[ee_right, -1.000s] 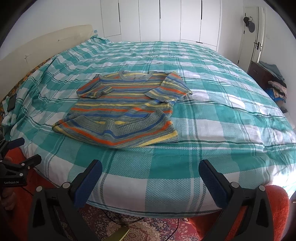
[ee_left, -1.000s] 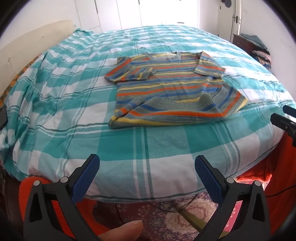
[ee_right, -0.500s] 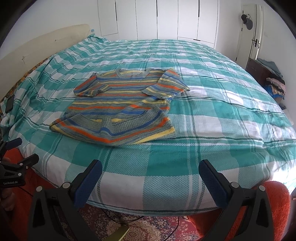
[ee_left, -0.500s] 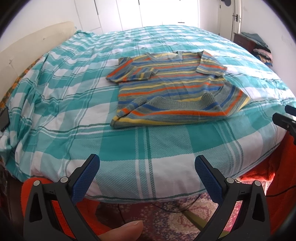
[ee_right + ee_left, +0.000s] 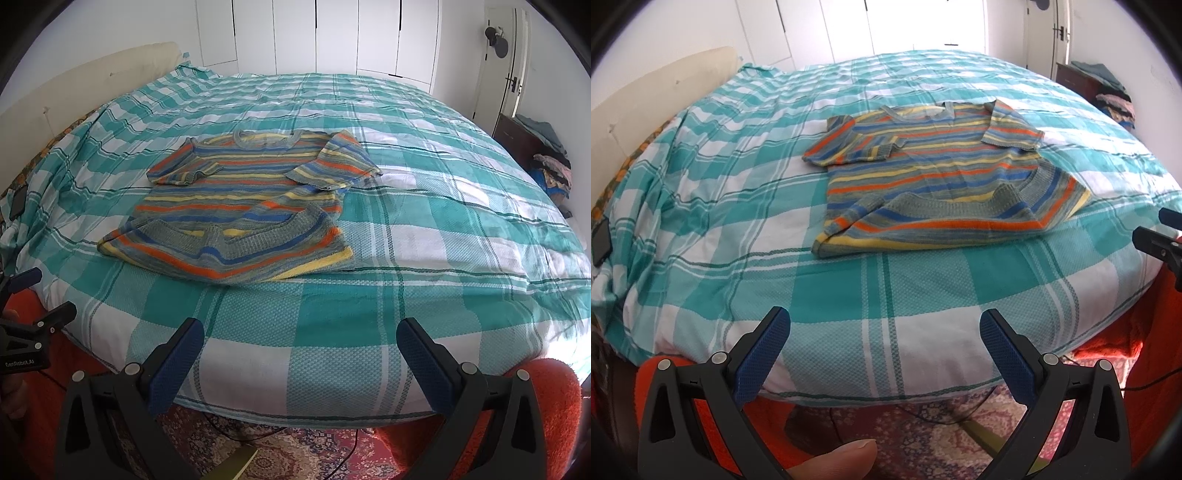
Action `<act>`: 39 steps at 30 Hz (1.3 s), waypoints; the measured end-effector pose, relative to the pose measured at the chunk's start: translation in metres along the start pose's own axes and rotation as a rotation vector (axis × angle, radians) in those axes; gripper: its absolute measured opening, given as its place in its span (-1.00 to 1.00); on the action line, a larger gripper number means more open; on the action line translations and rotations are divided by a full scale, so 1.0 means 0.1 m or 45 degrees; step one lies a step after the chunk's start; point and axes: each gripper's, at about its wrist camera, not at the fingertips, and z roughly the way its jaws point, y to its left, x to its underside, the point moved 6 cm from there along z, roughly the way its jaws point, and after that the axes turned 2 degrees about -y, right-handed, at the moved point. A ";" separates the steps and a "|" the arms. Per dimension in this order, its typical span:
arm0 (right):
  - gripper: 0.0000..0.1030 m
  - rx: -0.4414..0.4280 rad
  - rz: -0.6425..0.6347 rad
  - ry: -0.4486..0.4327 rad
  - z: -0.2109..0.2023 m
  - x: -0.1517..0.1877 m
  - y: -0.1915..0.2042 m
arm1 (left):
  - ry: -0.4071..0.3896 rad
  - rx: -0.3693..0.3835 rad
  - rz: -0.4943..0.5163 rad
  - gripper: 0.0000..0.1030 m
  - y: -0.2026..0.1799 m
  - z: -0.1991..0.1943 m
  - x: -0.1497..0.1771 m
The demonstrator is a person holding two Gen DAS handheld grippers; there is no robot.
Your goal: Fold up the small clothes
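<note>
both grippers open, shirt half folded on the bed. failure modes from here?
1. The striped shirt's turned-up hem lies lumpy and crooked; pinching it could well catch only one layer.
2. The checked bedspread is soft and wrinkled, so low jaws may snag it along with the shirt.
3. Left gripper and right gripper sit off the bed edge, a long reach.

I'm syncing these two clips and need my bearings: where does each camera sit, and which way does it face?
Left wrist: on the left gripper, facing the bed; open fingers, a thumb tip, the right gripper at its right edge.
Right wrist: on the right gripper, facing the bed; open fingers, the left gripper at its left edge.
Shared: the striped shirt, hem folded up; checked bedspread; headboard.
</note>
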 end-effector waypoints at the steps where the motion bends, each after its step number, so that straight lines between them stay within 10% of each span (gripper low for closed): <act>1: 1.00 -0.001 0.000 -0.001 0.00 0.00 0.00 | -0.002 -0.001 0.000 0.99 0.00 0.00 0.00; 39: 1.00 0.001 -0.020 0.015 0.04 0.02 0.05 | -0.026 -0.025 0.032 0.99 -0.03 -0.02 -0.02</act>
